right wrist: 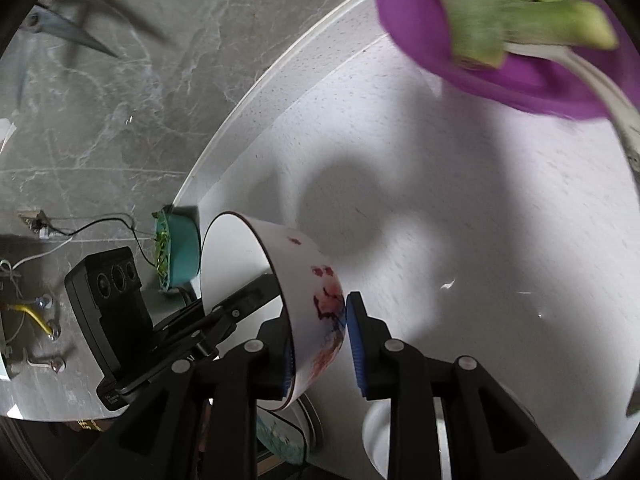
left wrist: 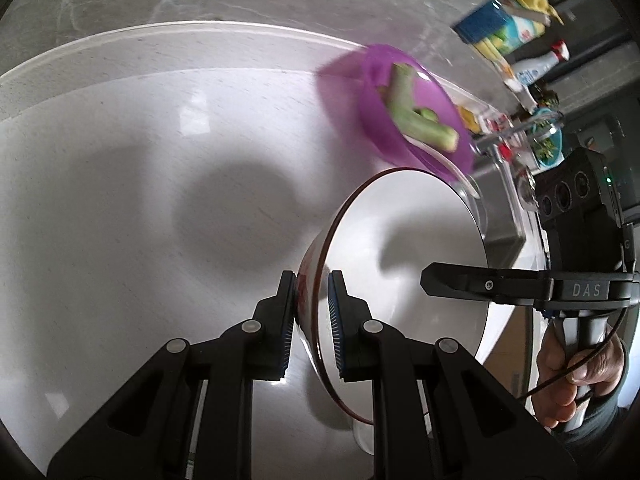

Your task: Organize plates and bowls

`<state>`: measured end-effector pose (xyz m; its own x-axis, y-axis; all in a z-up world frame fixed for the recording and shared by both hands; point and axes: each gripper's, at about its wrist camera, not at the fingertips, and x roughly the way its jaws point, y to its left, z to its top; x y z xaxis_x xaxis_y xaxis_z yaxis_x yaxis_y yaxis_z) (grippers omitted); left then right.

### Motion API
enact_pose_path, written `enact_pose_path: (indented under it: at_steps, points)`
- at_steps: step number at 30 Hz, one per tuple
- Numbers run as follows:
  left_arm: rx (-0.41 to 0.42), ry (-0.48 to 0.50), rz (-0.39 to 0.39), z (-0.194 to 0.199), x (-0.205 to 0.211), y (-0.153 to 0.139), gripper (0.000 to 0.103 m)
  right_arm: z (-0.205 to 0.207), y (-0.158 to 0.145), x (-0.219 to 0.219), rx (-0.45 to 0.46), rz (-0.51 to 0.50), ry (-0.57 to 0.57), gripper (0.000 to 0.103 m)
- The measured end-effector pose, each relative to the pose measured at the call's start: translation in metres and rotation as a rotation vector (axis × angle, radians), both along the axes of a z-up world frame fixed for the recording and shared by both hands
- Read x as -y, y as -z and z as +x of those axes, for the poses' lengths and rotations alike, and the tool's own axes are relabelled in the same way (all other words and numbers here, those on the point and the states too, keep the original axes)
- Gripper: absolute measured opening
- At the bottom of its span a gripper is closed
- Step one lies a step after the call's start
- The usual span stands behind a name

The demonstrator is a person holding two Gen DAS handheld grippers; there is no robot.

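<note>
A white bowl (left wrist: pixel 400 240) with a dark rim and red flower print hangs tilted on its side above the round white table (left wrist: pixel 120 140). My left gripper (left wrist: pixel 312 280) is shut on its rim, one pad inside and one outside. In the right wrist view the same bowl (right wrist: pixel 304 264) has its opposite wall between the pads of my right gripper (right wrist: pixel 316 308), which press on it. Both grippers hold the one bowl together. One finger of the right gripper (left wrist: pixel 460 284) reaches into the bowl's mouth in the left wrist view.
A purple bowl (left wrist: pixel 408 112) with green vegetable pieces and a white spoon stands on the table beyond. A teal bowl (right wrist: pixel 180 248) of greens is at the table's edge. Bottles and packs (left wrist: pixel 504 28) stand farther off. Another dish (right wrist: pixel 280 436) and a white cup (right wrist: pixel 376 432) lie below the grippers.
</note>
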<state>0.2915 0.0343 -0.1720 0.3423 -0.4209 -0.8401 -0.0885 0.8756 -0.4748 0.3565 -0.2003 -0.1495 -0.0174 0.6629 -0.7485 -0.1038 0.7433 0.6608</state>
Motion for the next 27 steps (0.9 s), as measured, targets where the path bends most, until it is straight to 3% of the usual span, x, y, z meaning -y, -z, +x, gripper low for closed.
enact_pose_path:
  at_steps: [12,27]
  points:
    - [0.012,0.037,-0.022,-0.06,0.084,-0.017,0.014,-0.049,-0.016,0.065,0.007,0.0,0.017,0.027]
    - [-0.045,0.033,-0.051,-0.116,0.135,0.014,0.014,-0.089,0.005,0.11,-0.039,-0.02,-0.001,0.027]
